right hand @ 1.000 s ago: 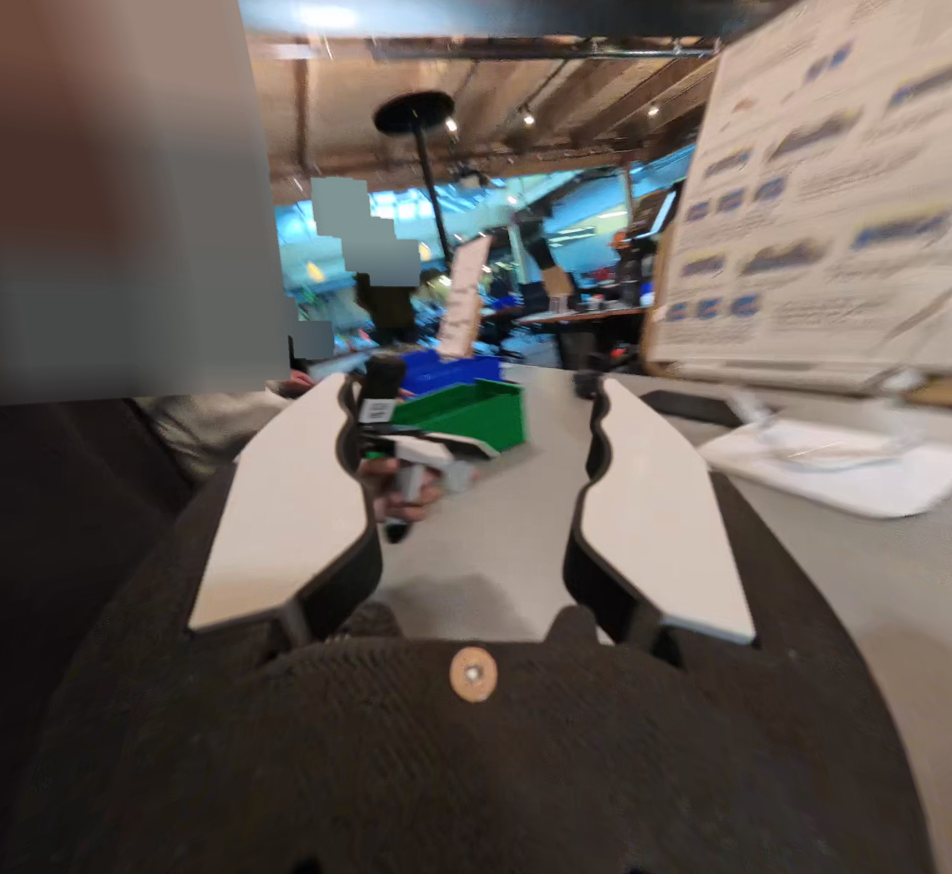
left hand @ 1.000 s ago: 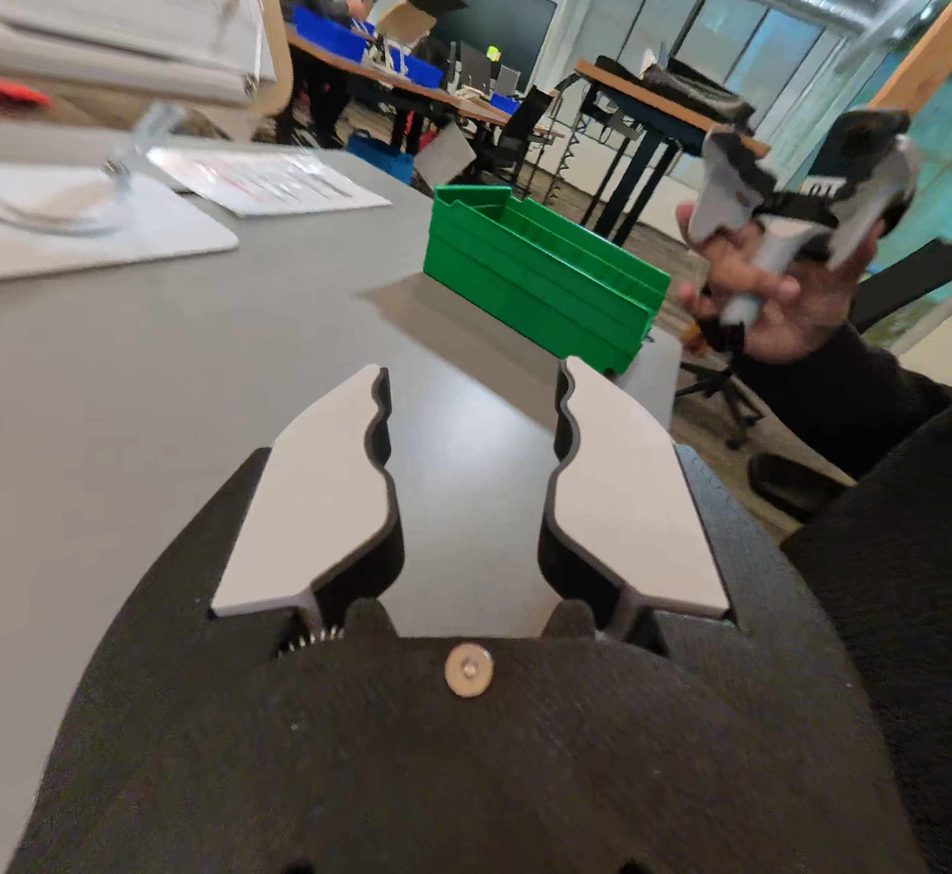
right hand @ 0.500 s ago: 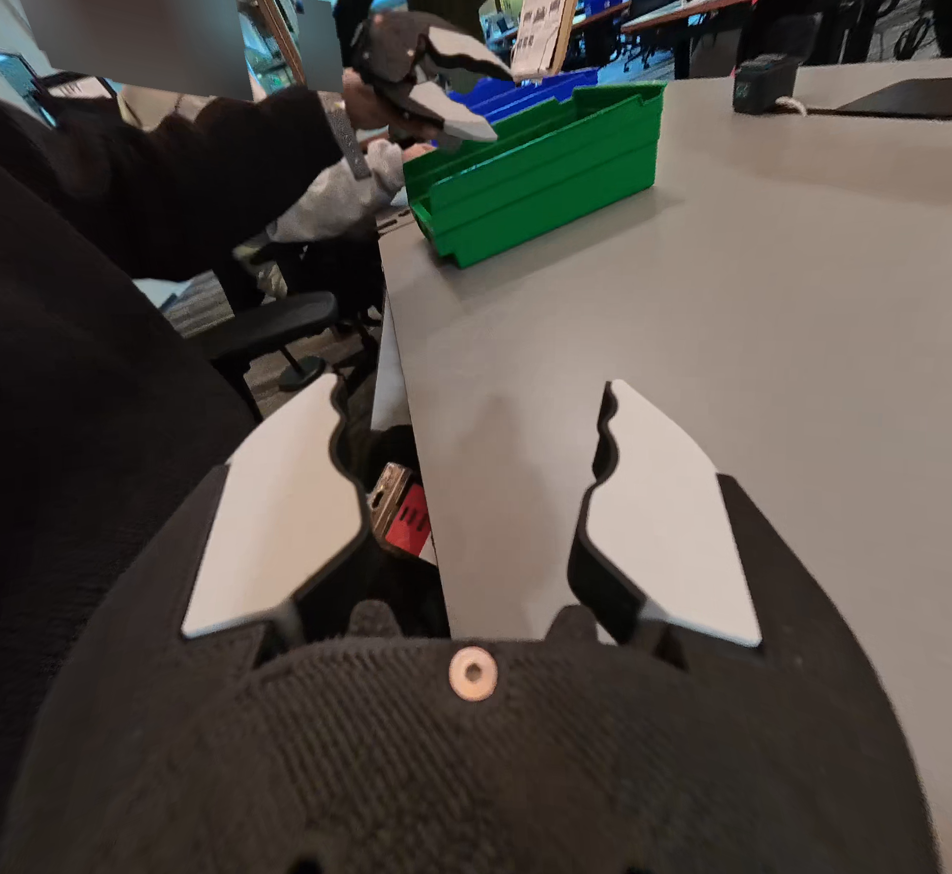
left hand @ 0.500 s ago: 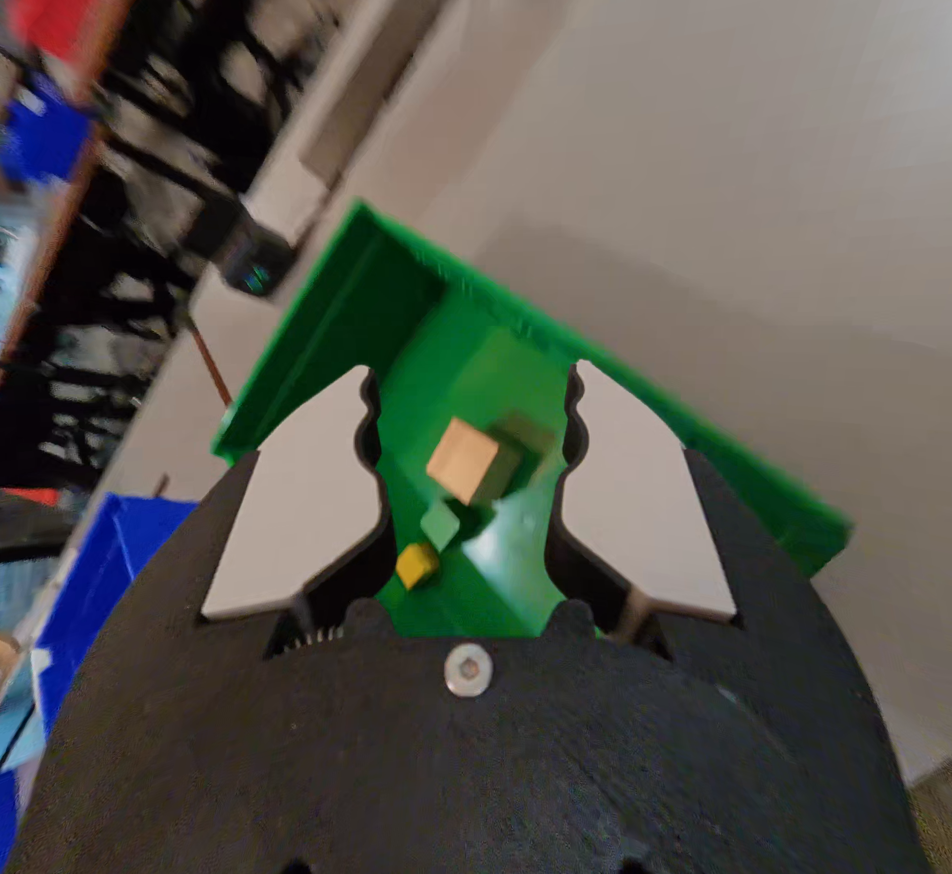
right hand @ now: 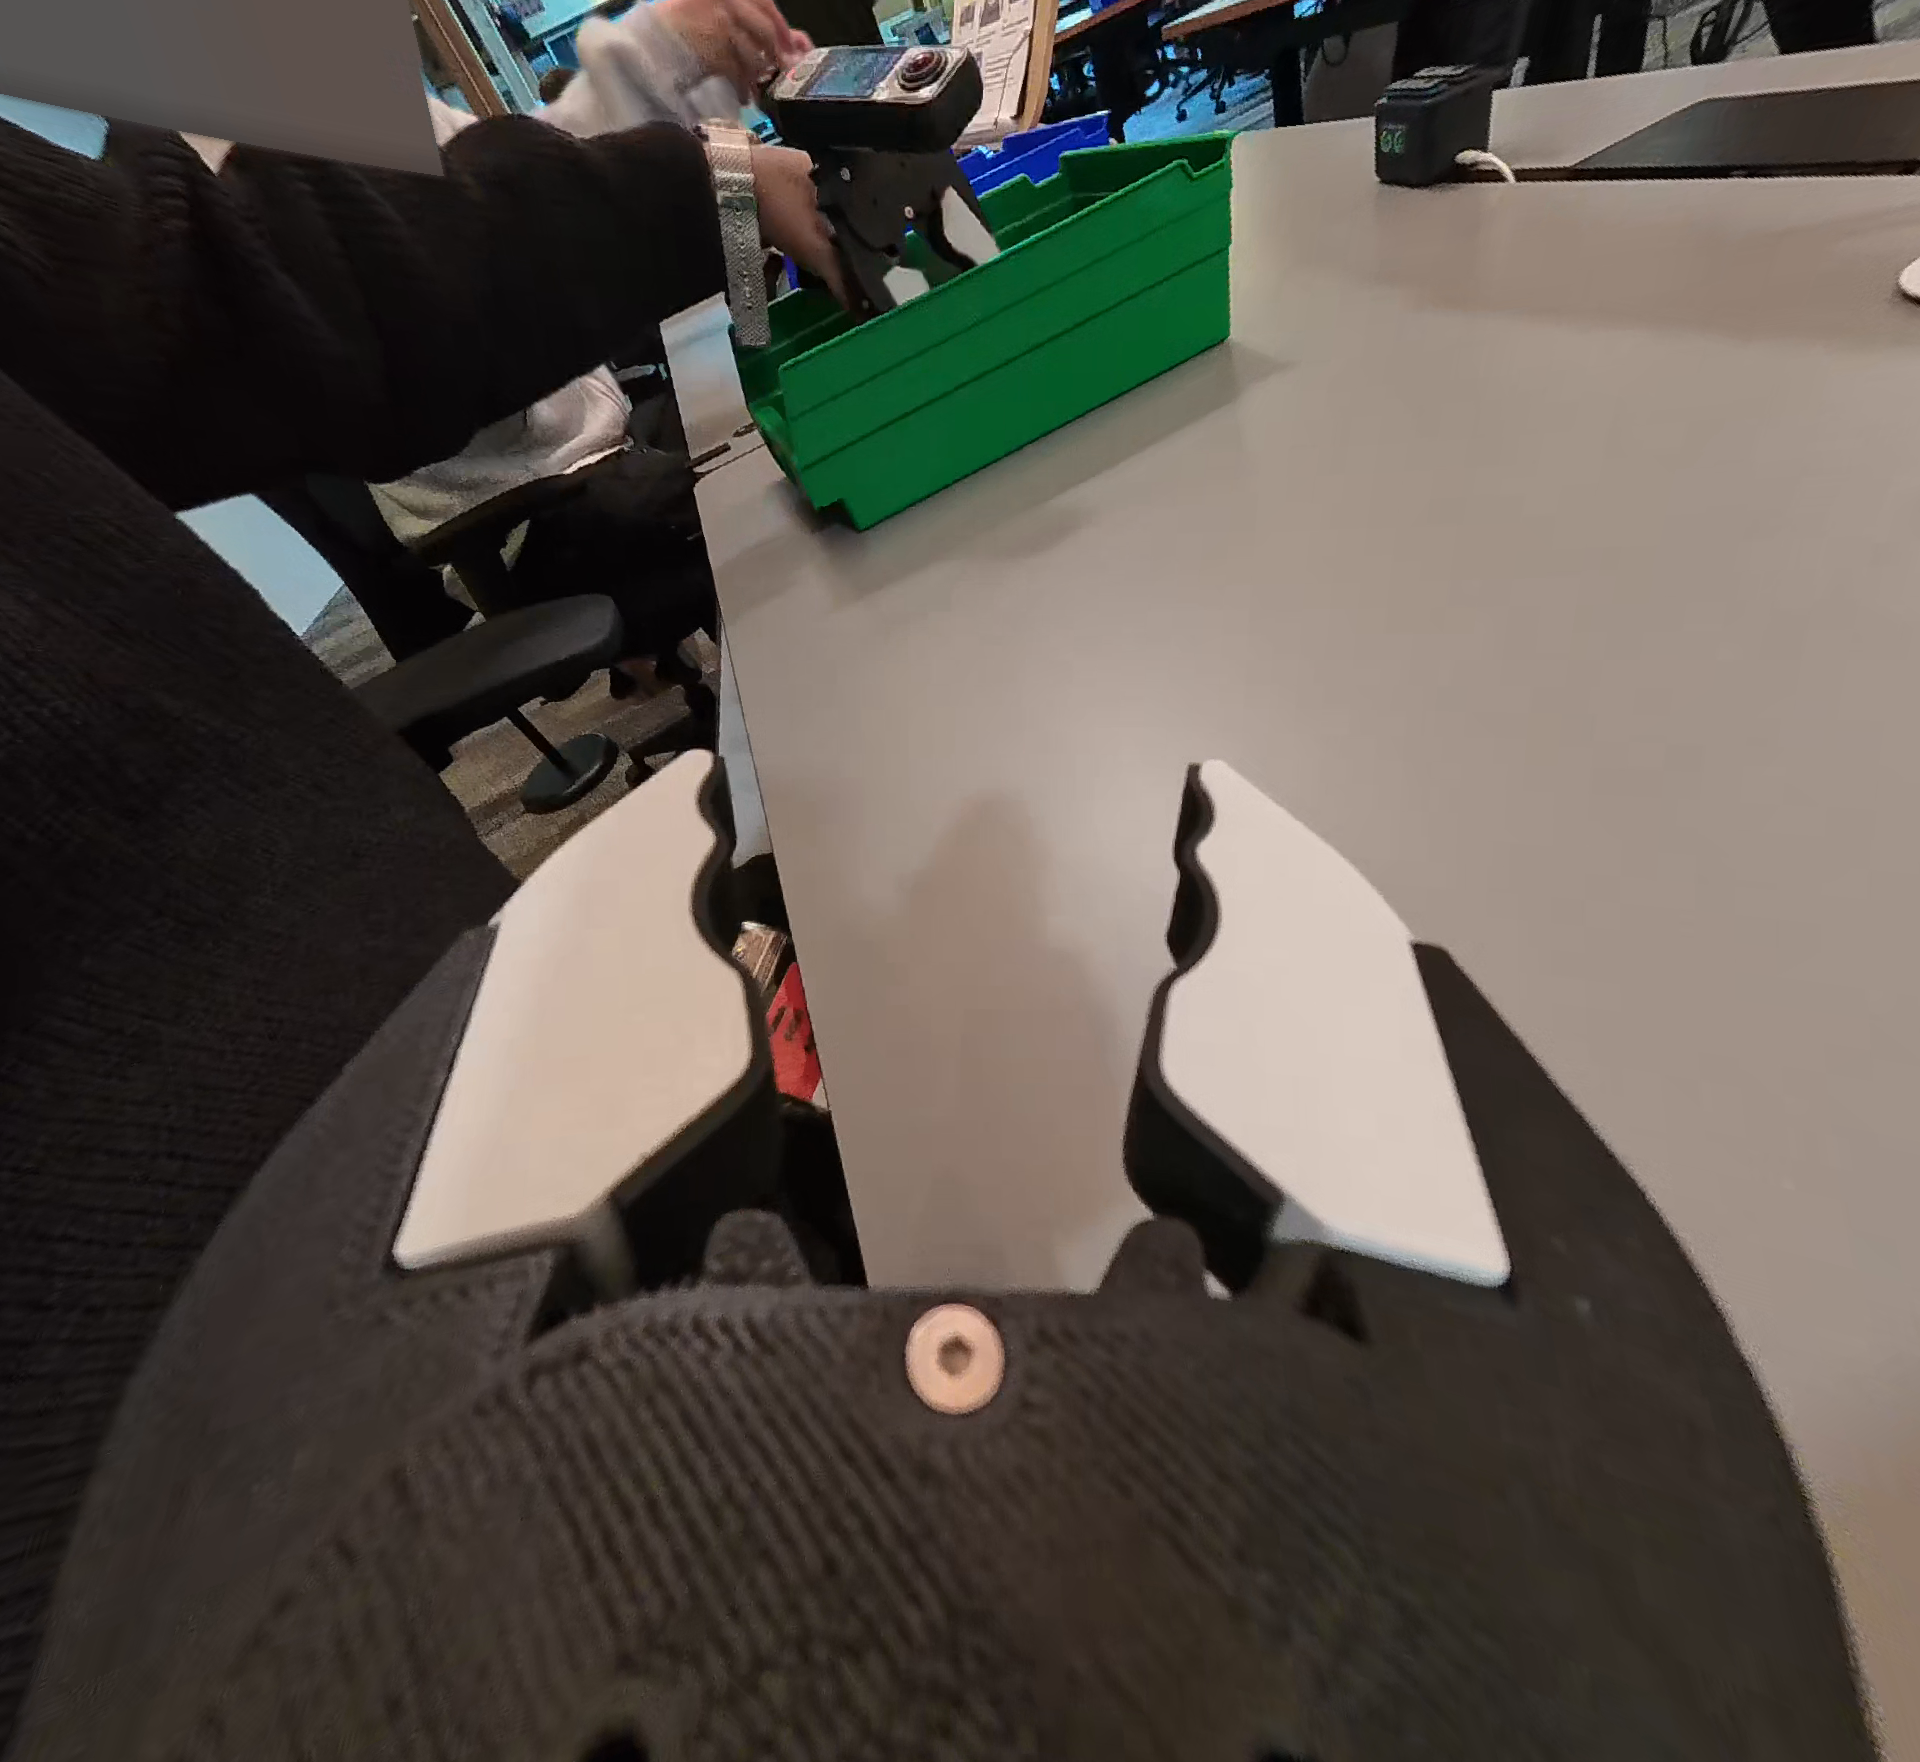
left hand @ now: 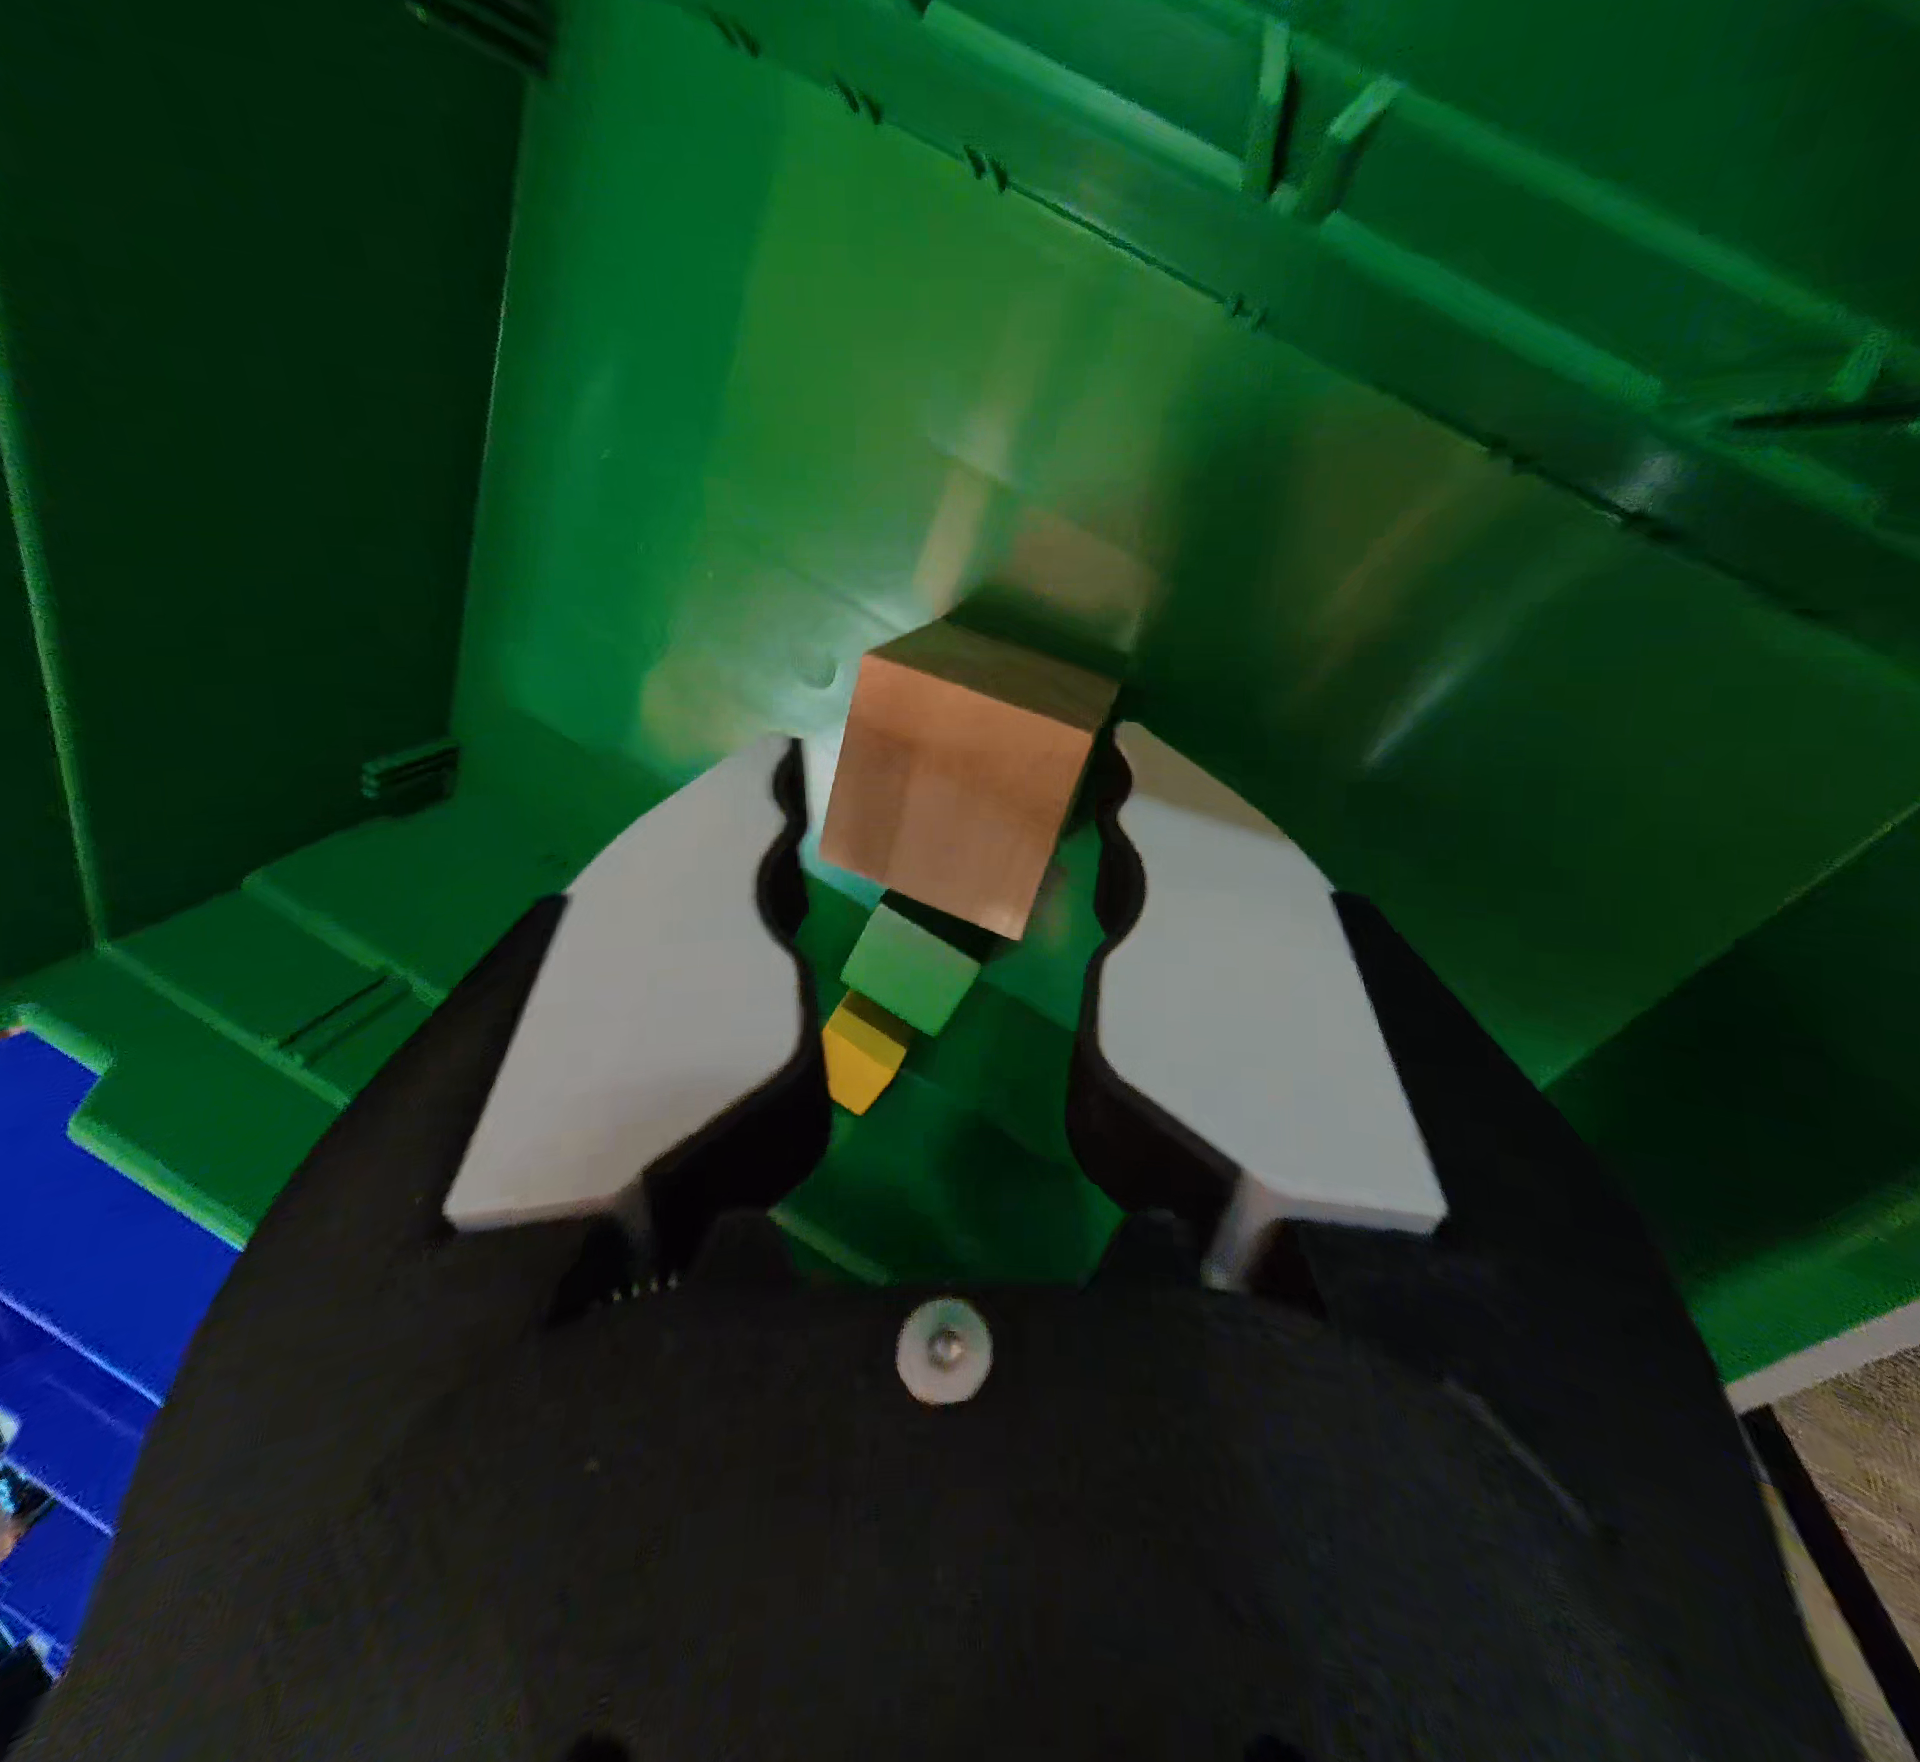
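**Left gripper inside a green bin; right gripper over the desk edge**

Left wrist view: the left gripper (left hand: 945, 756) reaches down into a green plastic bin (left hand: 644, 278), its jaws released and set to either side of a tan wooden cube (left hand: 961, 798). The cube lies on the bin floor between the two white fingertips (left hand: 727, 839); whether either fingertip touches it cannot be told. Just nearer the camera than the cube, and touching or almost touching it, lies a small green block (left hand: 912, 980), and beside that a smaller yellow block (left hand: 860, 1052); both sit in the gap between the jaws. Ribbed bin walls rise behind and to the left. A blue bin (left hand: 73, 1224) shows beyond the green bin's near rim at lower left.

Right wrist view: the right gripper (right hand: 951, 808) hangs over the near edge of a grey desk (right hand: 1455, 621), jaws released and holding nothing, one finger past the desk edge and the other above the desk top. Farther off, well apart from it, the green bin (right hand: 1018, 362) stands at the desk's left edge, with the left gripper (right hand: 925, 247) dipped into it, held by a hand (right hand: 795, 206) in a dark sleeve. A small black device (right hand: 1434, 128) with a cable rests on the desk behind the bin. An office chair (right hand: 499, 663) stands on the floor left of the desk.
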`<move>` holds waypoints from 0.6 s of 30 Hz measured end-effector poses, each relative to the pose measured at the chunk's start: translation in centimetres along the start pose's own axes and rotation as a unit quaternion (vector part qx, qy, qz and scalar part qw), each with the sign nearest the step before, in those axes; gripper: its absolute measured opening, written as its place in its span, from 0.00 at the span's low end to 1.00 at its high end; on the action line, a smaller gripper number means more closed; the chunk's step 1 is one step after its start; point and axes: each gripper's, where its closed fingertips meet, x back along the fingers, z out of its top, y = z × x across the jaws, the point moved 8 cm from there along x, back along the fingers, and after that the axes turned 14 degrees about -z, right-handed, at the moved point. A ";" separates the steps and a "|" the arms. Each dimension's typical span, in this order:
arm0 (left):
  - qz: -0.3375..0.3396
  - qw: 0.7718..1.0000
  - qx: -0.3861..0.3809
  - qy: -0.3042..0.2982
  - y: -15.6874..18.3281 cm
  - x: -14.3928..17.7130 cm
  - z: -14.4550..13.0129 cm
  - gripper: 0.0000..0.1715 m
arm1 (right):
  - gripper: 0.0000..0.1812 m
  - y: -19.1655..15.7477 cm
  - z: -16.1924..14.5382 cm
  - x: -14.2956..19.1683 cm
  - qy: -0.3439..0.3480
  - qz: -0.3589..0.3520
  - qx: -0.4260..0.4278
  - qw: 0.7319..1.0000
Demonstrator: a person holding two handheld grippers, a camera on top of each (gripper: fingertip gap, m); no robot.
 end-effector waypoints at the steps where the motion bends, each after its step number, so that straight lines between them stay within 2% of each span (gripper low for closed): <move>1: -0.001 1.000 -0.007 0.005 0.1 0.0 0.1 0.28 | 0.46 0.1 0.0 0.0 -0.001 -0.002 -0.001 1.000; 4: -0.001 0.999 0.006 0.040 0.2 1.0 0.6 0.27 | 0.45 0.2 -0.1 0.1 0.000 -0.006 0.000 1.000; 6: 0.007 0.993 0.023 0.112 0.1 3.3 1.4 0.27 | 0.45 0.3 -0.1 0.1 0.000 -0.006 -0.001 1.000; 8: 0.029 0.976 0.038 0.213 0.1 6.8 2.7 0.26 | 0.45 0.2 0.0 0.0 0.001 -0.001 0.000 1.000; 10: 0.046 0.941 0.043 0.331 0.9 11.1 4.4 0.26 | 0.45 0.0 0.2 -0.3 0.000 0.007 0.001 1.000; 11: 0.044 0.917 0.047 0.394 1.7 13.1 5.5 0.26 | 0.45 -0.1 0.3 -0.5 0.000 0.010 0.004 1.000; 14: -0.037 0.837 0.053 0.544 5.6 17.4 9.6 0.26 | 0.45 -0.3 1.1 -1.3 0.008 0.018 0.019 1.000; 16: -0.116 0.795 0.091 0.588 8.6 17.8 12.5 0.26 | 0.44 -0.6 2.0 -1.8 0.020 0.024 0.030 0.999; 18: -0.183 0.758 0.104 0.617 12.4 16.2 15.4 0.26 | 0.44 -0.8 2.9 -2.1 0.038 0.026 0.034 0.998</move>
